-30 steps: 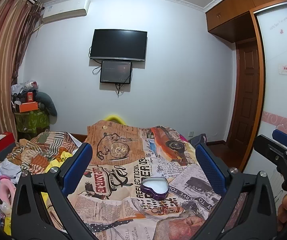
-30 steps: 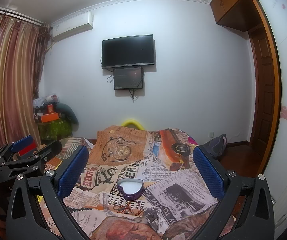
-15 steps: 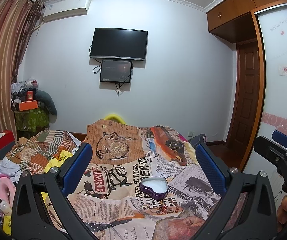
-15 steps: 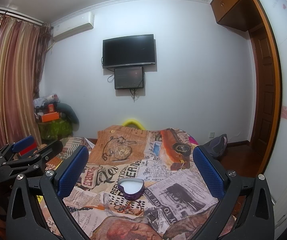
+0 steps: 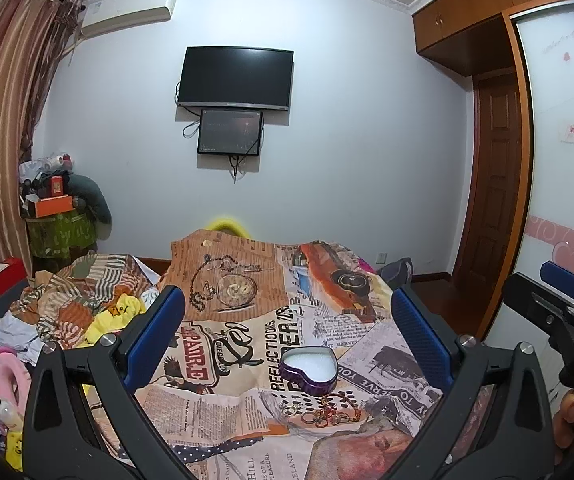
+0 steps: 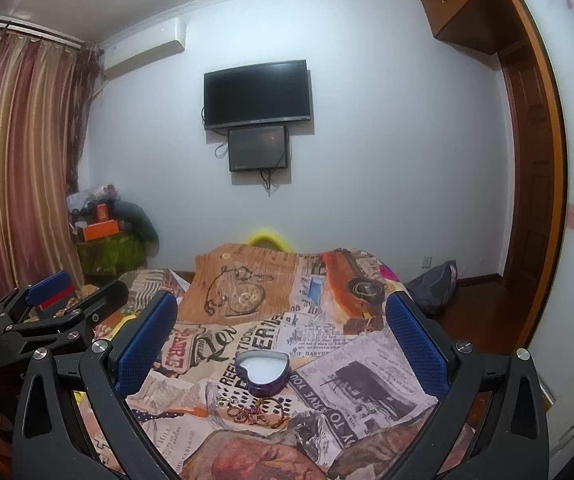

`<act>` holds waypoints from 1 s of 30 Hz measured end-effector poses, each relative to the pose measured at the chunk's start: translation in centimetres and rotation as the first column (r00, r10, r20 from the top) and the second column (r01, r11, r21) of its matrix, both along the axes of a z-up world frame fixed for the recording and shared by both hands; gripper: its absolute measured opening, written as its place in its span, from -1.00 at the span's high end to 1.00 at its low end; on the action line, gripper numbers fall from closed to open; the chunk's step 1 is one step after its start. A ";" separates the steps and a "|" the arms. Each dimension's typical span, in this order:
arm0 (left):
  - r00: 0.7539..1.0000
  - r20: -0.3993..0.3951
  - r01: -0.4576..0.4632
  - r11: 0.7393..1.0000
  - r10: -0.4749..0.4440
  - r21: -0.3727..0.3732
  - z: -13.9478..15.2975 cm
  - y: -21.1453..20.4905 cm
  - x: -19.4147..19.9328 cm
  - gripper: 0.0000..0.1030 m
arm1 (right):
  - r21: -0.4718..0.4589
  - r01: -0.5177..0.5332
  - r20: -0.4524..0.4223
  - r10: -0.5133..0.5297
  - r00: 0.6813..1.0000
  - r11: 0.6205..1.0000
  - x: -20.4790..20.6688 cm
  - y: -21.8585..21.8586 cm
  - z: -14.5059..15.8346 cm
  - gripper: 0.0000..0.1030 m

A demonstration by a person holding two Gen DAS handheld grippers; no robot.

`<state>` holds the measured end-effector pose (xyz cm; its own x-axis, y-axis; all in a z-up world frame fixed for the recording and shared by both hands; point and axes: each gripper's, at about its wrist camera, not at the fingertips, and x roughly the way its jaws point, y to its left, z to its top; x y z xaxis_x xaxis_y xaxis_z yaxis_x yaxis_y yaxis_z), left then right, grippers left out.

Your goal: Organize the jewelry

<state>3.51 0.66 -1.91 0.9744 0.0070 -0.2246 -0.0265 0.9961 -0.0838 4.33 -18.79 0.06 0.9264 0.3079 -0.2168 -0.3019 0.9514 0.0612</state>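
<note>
**Two open claws hovering over a heart-shaped tin and a heap of jewelry**

Nearest the cameras, the left claw (image 5: 287, 328) is standing wide open with nothing between its blue pads, and the right claw (image 6: 281, 330) is doing the same, spread just as wide and gripping nothing. Each is showing up in the other's view: the right claw (image 5: 559, 300) is poking in at the right edge of the left camera, and the left claw (image 6: 59, 304) is sitting at the left edge of the right camera.

Just past the pads, a small heap of jewelry (image 5: 321, 406) is lying on the newspaper-print sheet (image 5: 215, 404) that is covering the bed: gold-coloured rings and a thin chain tangled together, all outside any container. The same heap (image 6: 253, 410) is lying low in the middle of the right view.

Just behind the heap, nearly touching it, a purple heart-shaped tin (image 5: 309, 368) is sitting open, with no lid on it. It is holding only a white lining; none of the jewelry is in it. The right view is showing the tin (image 6: 263, 372) the same way.

Farther off, rumpled patterned cloths (image 5: 83, 300) are piling up on the left of the bed. On the far wall a dark television (image 5: 235, 78) is hanging above a smaller screen (image 5: 230, 133).
</note>
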 end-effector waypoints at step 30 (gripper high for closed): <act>0.869 -0.493 0.031 0.999 -0.043 -0.033 -14.3 2.4 12.1 -0.49 | -0.132 -0.082 -0.475 0.009 0.880 0.988 10.4 0.4 -11.7 -1.00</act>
